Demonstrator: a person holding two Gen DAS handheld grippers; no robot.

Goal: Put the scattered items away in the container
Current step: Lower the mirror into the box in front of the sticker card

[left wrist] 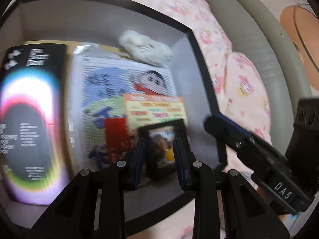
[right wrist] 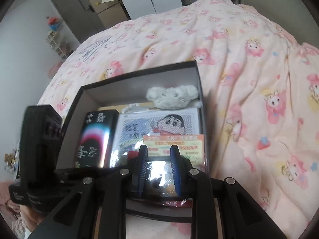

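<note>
A black open box (left wrist: 191,33) (right wrist: 139,73) sits on a pink patterned blanket. Inside lie a tall black carton with a rainbow ring (left wrist: 30,119) (right wrist: 95,137), a cartoon-boy picture sheet (left wrist: 119,83) (right wrist: 159,123), a white plush toy (left wrist: 145,47) (right wrist: 173,96), an orange-and-yellow card (left wrist: 155,109) (right wrist: 179,143) and a small black-framed picture (left wrist: 163,145) (right wrist: 159,177). My left gripper (left wrist: 159,159) is open over the box, its fingers on either side of the framed picture. My right gripper (right wrist: 158,171) is also open above the same picture, at the box's near edge.
The pink blanket (right wrist: 249,79) covers the bed around the box. A grey padded headboard (left wrist: 249,29) stands at the right in the left wrist view. Cupboards (right wrist: 83,10) and a shelf (right wrist: 57,41) line the far wall. The right gripper's body (left wrist: 259,155) shows beside the box.
</note>
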